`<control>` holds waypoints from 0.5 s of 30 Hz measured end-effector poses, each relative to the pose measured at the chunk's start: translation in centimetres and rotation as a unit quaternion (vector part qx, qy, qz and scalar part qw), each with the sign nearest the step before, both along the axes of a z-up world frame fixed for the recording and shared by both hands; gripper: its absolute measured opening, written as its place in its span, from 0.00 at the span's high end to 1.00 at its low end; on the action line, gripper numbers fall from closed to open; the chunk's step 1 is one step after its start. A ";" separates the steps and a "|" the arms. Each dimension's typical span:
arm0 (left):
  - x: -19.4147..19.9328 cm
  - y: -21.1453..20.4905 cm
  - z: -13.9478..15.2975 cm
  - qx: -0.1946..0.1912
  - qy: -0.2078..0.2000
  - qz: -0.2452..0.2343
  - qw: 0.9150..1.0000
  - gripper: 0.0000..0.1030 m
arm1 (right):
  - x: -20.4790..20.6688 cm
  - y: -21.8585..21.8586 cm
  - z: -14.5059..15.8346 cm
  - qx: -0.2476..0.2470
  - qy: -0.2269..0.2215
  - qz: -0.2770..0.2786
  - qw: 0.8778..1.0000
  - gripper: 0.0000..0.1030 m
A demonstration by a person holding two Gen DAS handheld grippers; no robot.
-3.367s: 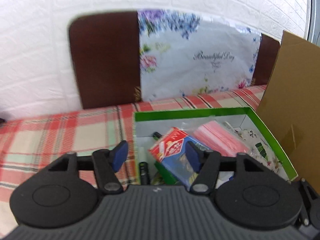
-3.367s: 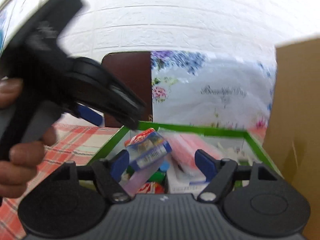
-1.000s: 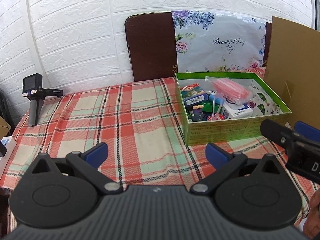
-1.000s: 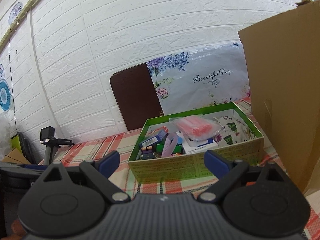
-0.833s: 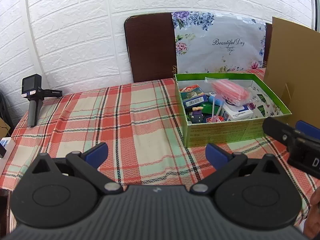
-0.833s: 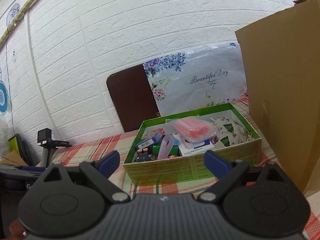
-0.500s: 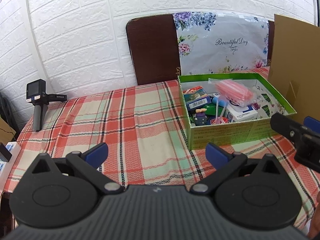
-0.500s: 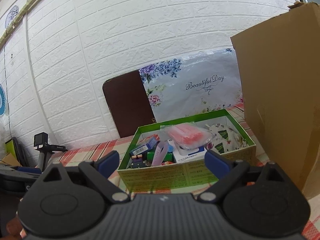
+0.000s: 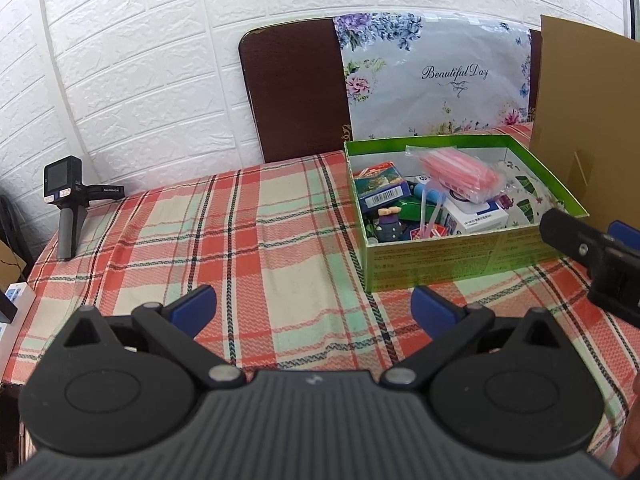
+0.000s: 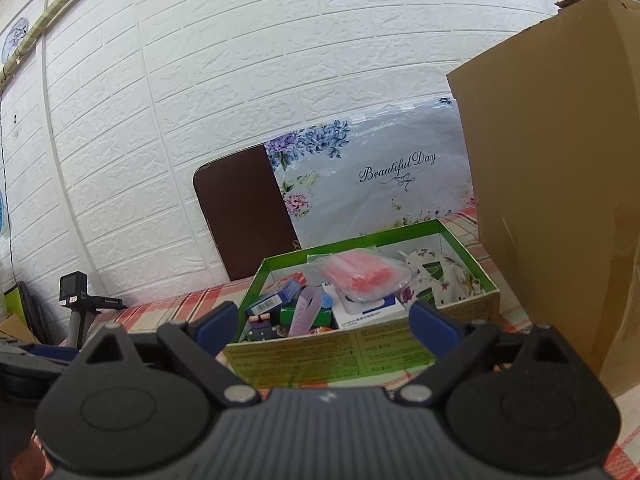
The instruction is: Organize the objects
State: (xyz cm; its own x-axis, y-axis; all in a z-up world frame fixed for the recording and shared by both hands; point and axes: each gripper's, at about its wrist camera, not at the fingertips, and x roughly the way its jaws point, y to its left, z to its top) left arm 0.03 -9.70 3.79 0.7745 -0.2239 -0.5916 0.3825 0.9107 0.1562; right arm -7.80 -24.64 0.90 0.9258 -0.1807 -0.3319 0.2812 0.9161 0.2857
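Note:
A green box [image 9: 460,254] [image 10: 352,354] stands on the plaid tablecloth [image 9: 248,232], filled with several items: a pink packet [image 9: 460,168] [image 10: 358,270] on top, a blue card box [image 9: 380,192], a white and blue box [image 9: 478,216], a floral pouch [image 10: 436,272]. My left gripper [image 9: 314,306] is open and empty, held back over the cloth, left of the box. My right gripper [image 10: 324,320] is open and empty, low in front of the box's near wall; it also shows at the right edge of the left wrist view [image 9: 600,256].
A tall cardboard box [image 10: 560,184] [image 9: 584,120] stands right of the green box. A brown board [image 9: 296,88] and a floral sheet [image 9: 436,80] lean on the white brick wall. A small camera on a grip [image 9: 66,204] stands at the table's far left.
Both grippers have pulled back from inside the green box to well in front of it and opened wide. Over the last second the right gripper has sunk lower and tilted up.

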 end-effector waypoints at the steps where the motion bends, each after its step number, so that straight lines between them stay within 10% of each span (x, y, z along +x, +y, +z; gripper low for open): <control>1: 0.0 -0.1 0.0 0.001 0.000 -0.001 1.000 0.00 | 0.0 0.0 0.0 -0.001 0.000 0.000 1.000 0.07; 15: -0.2 -0.7 -0.4 0.010 0.007 -0.005 1.000 0.00 | -0.3 -0.3 0.0 -0.003 -0.004 -0.004 1.000 0.07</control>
